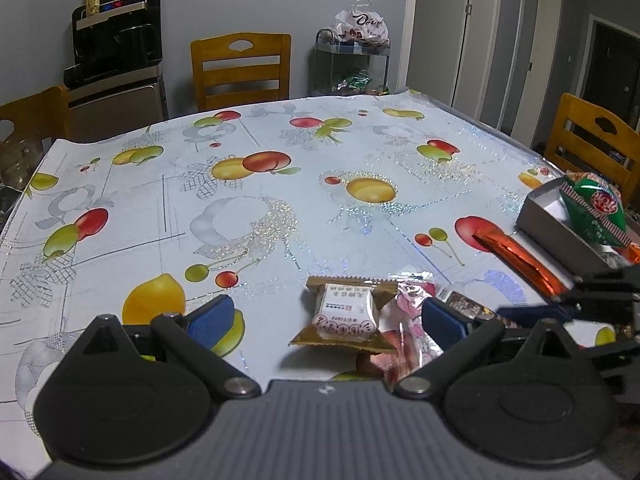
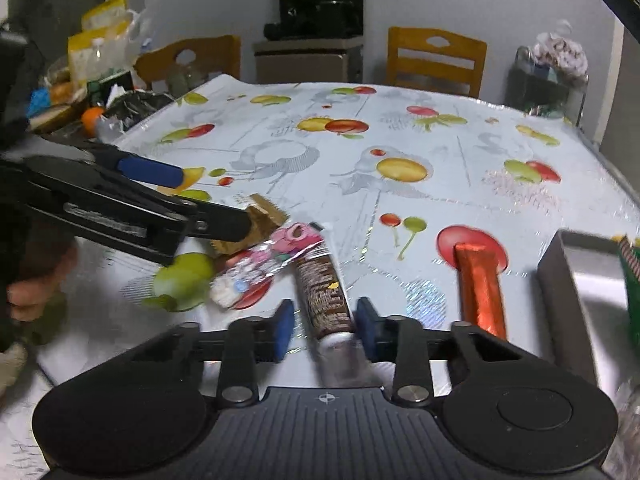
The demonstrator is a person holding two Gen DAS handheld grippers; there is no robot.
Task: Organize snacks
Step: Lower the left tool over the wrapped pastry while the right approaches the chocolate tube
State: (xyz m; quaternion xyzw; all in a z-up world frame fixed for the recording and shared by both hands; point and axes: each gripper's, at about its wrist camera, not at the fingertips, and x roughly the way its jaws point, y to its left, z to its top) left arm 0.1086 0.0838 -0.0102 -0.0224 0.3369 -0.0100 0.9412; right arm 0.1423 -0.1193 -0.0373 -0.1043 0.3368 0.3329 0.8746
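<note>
The right gripper point(image 2: 325, 326) is seen closed on a brown stick packet point(image 2: 323, 288), a grip shown only in the right wrist view. In the left wrist view, the left gripper point(image 1: 326, 318) is held wide apart around a gold-wrapped pastry point(image 1: 347, 314) lying on the fruit-print tablecloth point(image 1: 280, 208). A pink wrapper point(image 2: 272, 264) is overlapped beside it. Farther right, an orange foil stick point(image 2: 480, 284) lies near the grey box point(image 1: 560, 232), where a green packet point(image 1: 596, 212) is stowed.
</note>
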